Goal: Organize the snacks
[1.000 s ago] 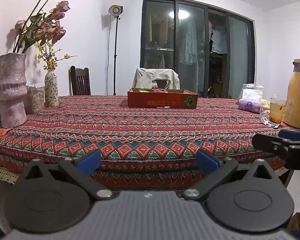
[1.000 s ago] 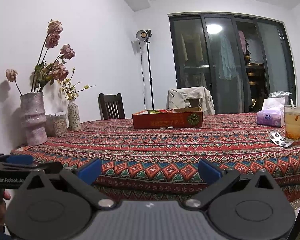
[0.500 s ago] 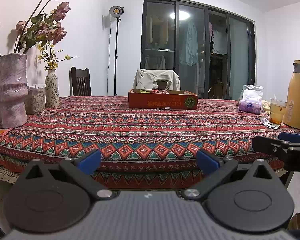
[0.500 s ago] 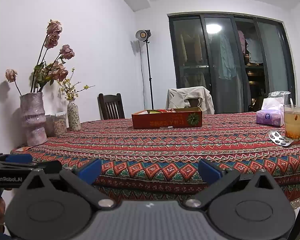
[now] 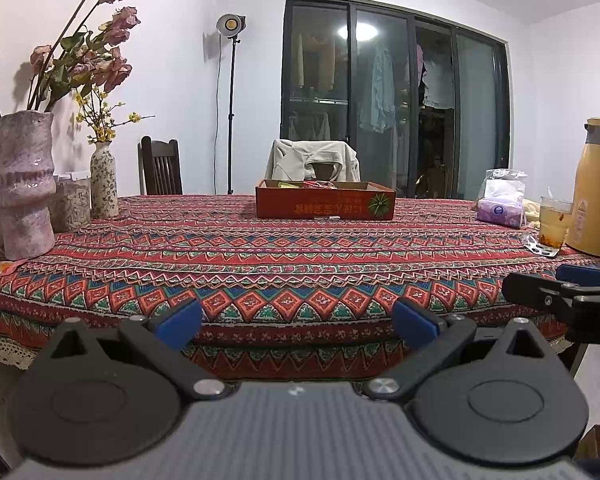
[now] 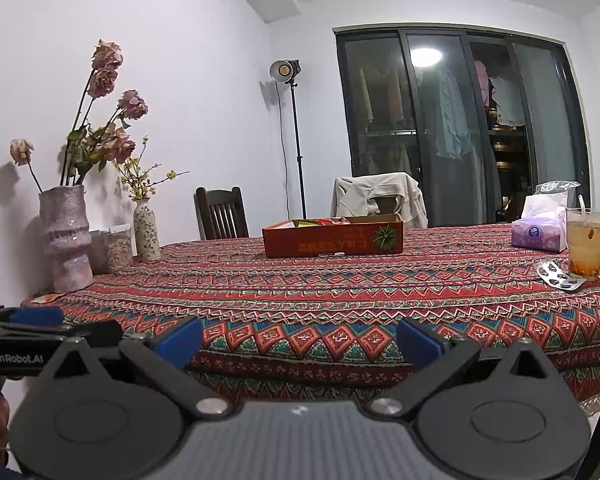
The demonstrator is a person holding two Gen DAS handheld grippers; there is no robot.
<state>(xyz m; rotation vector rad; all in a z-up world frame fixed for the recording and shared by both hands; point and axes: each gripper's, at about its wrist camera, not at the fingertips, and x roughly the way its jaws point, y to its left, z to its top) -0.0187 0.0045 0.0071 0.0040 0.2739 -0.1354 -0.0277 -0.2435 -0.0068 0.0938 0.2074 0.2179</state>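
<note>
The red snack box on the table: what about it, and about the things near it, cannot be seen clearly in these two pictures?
- Red box: both views are low, so its front wall hides most of the contents; only the tops of a few packets show.
- Box print: too small to read.
- Yellow flask: right wrist view cuts it off at the edge.
- Blister pack: left wrist view shows only a sliver beside the glass.

We are in a home dining room. A table (image 5: 300, 248) under a patterned red cloth carries vases (image 5: 22, 184) of dried flowers, a tissue pack (image 5: 500, 204), a glass (image 6: 586, 244) of tea and a yellow flask (image 5: 594, 188). Wooden chairs (image 6: 220, 214) stand behind it, one draped with a jacket (image 5: 312, 164). Laundry (image 5: 380, 92) hangs beyond dark glass doors.
</note>
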